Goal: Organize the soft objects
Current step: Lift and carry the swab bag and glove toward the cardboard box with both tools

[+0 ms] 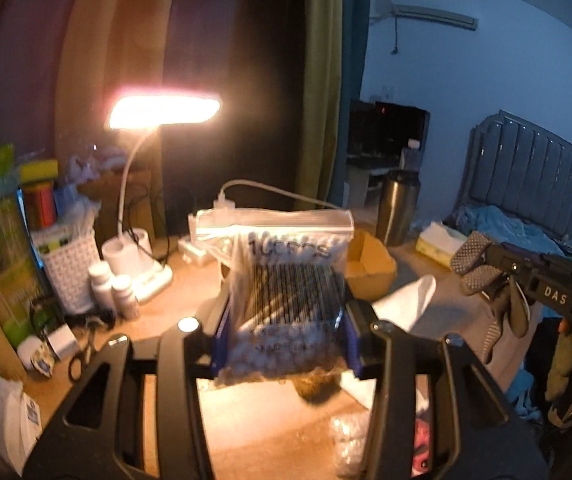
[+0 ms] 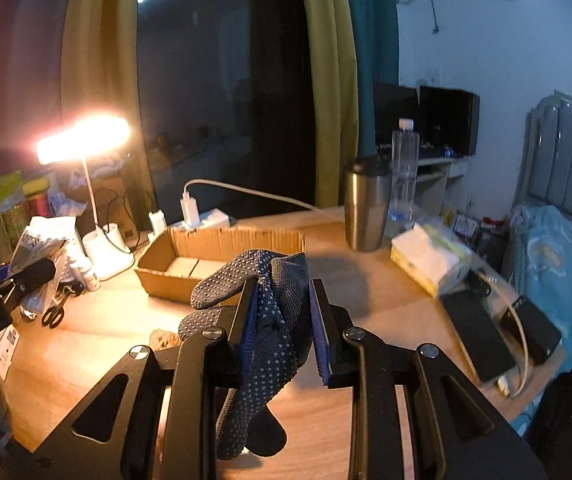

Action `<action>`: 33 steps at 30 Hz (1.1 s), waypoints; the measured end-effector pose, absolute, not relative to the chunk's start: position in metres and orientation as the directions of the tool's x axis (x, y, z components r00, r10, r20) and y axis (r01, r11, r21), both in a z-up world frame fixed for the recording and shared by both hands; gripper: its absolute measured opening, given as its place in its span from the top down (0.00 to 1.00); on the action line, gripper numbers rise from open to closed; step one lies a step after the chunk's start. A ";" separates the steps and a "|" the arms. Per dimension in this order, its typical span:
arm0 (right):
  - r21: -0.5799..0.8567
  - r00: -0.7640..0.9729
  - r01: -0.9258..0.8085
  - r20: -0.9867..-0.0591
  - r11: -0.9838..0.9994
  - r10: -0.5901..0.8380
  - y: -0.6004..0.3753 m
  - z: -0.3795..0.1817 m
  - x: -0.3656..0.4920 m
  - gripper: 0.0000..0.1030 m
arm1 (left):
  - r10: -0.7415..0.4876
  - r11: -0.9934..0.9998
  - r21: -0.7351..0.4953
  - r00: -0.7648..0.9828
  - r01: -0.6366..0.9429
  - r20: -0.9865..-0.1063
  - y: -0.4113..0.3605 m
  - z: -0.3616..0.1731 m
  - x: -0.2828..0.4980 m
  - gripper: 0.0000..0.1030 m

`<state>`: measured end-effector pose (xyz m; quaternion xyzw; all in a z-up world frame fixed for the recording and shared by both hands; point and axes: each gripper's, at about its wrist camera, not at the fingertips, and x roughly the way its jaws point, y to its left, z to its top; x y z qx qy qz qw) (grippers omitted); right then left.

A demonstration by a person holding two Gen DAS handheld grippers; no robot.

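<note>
Two grippers, both loaded and off the desk. Left gripper [image 1: 286,344] jaws clamped on a zip bag of cotton swabs [image 1: 286,300], bag upright, zip seal on top, swab sticks running vertical, lower end hanging below the pads. Right gripper [image 2: 284,332] jaws closed on a dotted grip glove [image 2: 262,320]; glove bunched between the blue pads, fingers flopping out left and cuff drooping below.

Key relation: open cardboard box [image 2: 222,256] lies straight ahead of the right gripper, just beyond the glove, long axis left-right across the desk [image 2: 86,344]. In left wrist view the same box sits behind and right of the swab bag, partly hidden. Judgement: right hand is nearer and better lined up, so glove likely drops first; left must swing right to follow. Lamp [image 1: 164,110] glare, some blur
</note>
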<state>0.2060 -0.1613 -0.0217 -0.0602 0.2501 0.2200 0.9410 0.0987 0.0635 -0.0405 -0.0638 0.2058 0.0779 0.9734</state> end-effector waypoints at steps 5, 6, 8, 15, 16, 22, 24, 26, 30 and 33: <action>-0.013 0.790 -0.449 -0.472 0.894 0.390 -0.157 -0.013 0.217 0.74 | 0.134 0.980 -0.090 0.918 -0.179 -0.373 0.067 -0.027 0.108 0.56; -0.015 0.793 -0.449 -0.468 0.893 0.391 -0.156 -0.012 0.219 0.74 | 0.135 0.980 -0.090 0.921 -0.180 -0.367 0.068 -0.025 0.110 0.56; -0.021 0.799 -0.451 -0.455 0.892 0.393 -0.152 -0.008 0.224 0.74 | 0.139 0.979 -0.091 0.924 -0.182 -0.357 0.071 -0.021 0.115 0.56; -0.047 0.827 -0.452 -0.396 0.891 0.398 -0.140 0.004 0.242 0.74 | 0.146 0.979 -0.090 0.938 -0.182 -0.315 0.079 -0.009 0.131 0.56; -0.048 0.829 -0.452 -0.391 0.891 0.400 -0.138 0.006 0.246 0.74 | 0.150 0.978 -0.095 0.940 -0.187 -0.305 0.081 -0.007 0.134 0.56; -0.060 0.842 -0.459 -0.347 0.886 0.413 -0.120 0.014 0.265 0.74 | 0.188 0.969 -0.106 0.943 -0.224 -0.276 0.093 -0.004 0.155 0.56; -0.065 0.841 -0.462 -0.347 0.884 0.414 -0.114 0.013 0.275 0.74 | 0.193 0.967 -0.111 0.941 -0.230 -0.277 0.097 -0.006 0.163 0.56; -0.069 0.837 -0.467 -0.355 0.882 0.416 -0.108 0.009 0.285 0.74 | 0.194 0.966 -0.118 0.944 -0.232 -0.268 0.102 -0.008 0.172 0.56; -0.080 0.833 -0.475 -0.362 0.877 0.418 -0.098 0.000 0.301 0.74 | 0.199 0.963 -0.125 0.941 -0.239 -0.273 0.109 -0.017 0.189 0.56; -0.085 0.826 -0.484 -0.374 0.871 0.422 -0.093 -0.007 0.310 0.74 | 0.200 0.962 -0.126 0.937 -0.244 -0.285 0.112 -0.025 0.202 0.56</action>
